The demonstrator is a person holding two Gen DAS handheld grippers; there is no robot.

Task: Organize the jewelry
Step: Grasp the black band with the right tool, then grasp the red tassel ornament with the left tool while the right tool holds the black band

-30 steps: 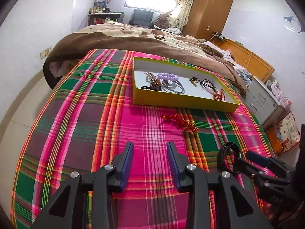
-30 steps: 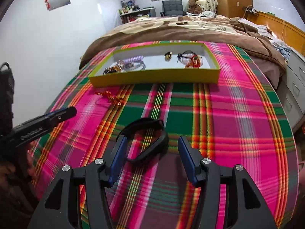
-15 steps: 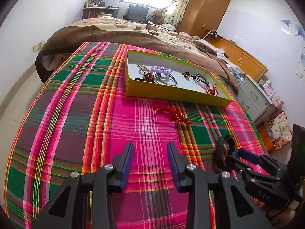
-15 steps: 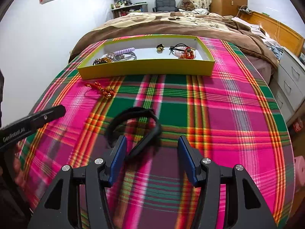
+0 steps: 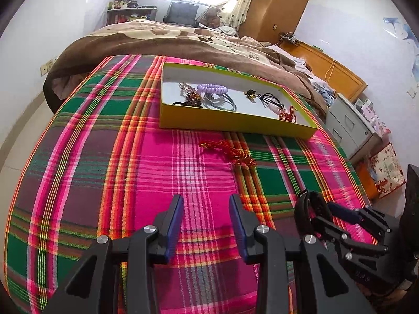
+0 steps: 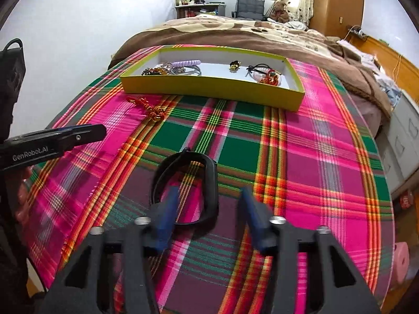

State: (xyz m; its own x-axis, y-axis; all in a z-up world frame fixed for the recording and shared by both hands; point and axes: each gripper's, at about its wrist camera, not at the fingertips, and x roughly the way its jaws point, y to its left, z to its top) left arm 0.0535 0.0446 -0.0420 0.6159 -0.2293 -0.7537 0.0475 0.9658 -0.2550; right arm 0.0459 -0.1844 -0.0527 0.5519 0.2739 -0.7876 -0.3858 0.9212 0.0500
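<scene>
A black wristband (image 6: pixel 210 191) lies on the plaid cloth. My right gripper (image 6: pixel 209 206) sits over it with its jaws closing. Its left finger (image 6: pixel 167 206) is inside the loop and the band's right side is between the fingers, with a gap still showing. In the left wrist view the band (image 5: pixel 302 212) and the right gripper (image 5: pixel 322 210) are at the lower right. My left gripper (image 5: pixel 205 217) is open above bare cloth with nothing in it. A red knotted ornament (image 5: pixel 227 151) lies in front of the yellow tray (image 5: pixel 235 125), which holds several hair ties and trinkets.
The plaid cloth (image 6: pixel 301 157) covers the bed's foot, with a brown blanket (image 6: pixel 235 34) behind the tray. A white drawer unit (image 6: pixel 403 136) stands off the right edge. The left gripper's finger (image 6: pixel 78 136) reaches in from the left, near the red ornament (image 6: pixel 146 106).
The right gripper's jaws have narrowed and moved onto the black band, and the left finger now sits inside its loop. The left gripper stays open and hardly moves.
</scene>
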